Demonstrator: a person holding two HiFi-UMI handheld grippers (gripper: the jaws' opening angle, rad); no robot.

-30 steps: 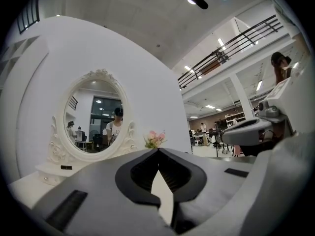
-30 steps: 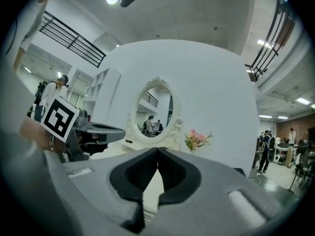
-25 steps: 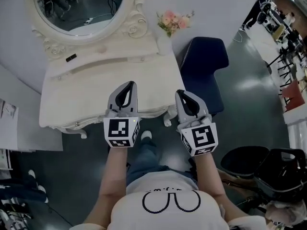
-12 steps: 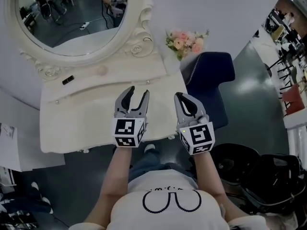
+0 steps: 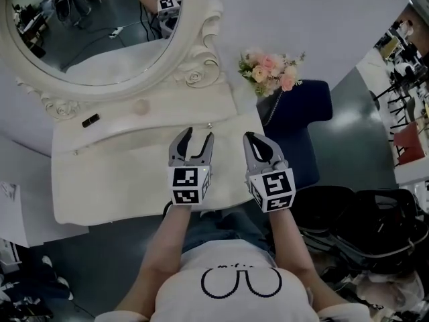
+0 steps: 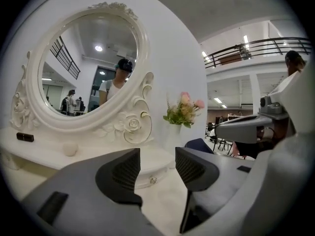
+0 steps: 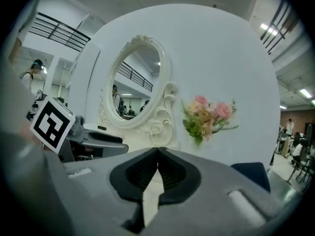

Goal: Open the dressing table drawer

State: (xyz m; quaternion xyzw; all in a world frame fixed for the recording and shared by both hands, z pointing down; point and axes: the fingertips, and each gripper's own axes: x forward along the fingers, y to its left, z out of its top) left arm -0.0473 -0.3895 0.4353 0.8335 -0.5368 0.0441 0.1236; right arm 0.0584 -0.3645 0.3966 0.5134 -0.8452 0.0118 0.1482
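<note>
The white dressing table (image 5: 114, 180) stands below me, its top spreading left of both grippers. A shallow curved drawer sits under the mirror, with a small knob (image 5: 210, 125) at its right end; that knob (image 6: 153, 180) shows just beyond the left jaws. My left gripper (image 5: 200, 136) hovers over the tabletop and points at that end of the drawer. Its jaws have just been opening and stand open with nothing between them (image 6: 157, 166). My right gripper (image 5: 249, 138) is beside it near the table's right edge, shut and empty (image 7: 158, 151).
A large oval mirror (image 5: 94, 25) in a carved frame rises behind the drawer. A vase of pink flowers (image 5: 271, 69) stands at the table's right back corner. A navy chair (image 5: 301, 133) is to the right, with dark bins (image 5: 362, 227) nearer me. A small black object (image 5: 90, 120) lies on the shelf.
Both grippers have moved forward over the tabletop toward the mirror. The left jaws went from shut to open. The right jaws stayed shut.
</note>
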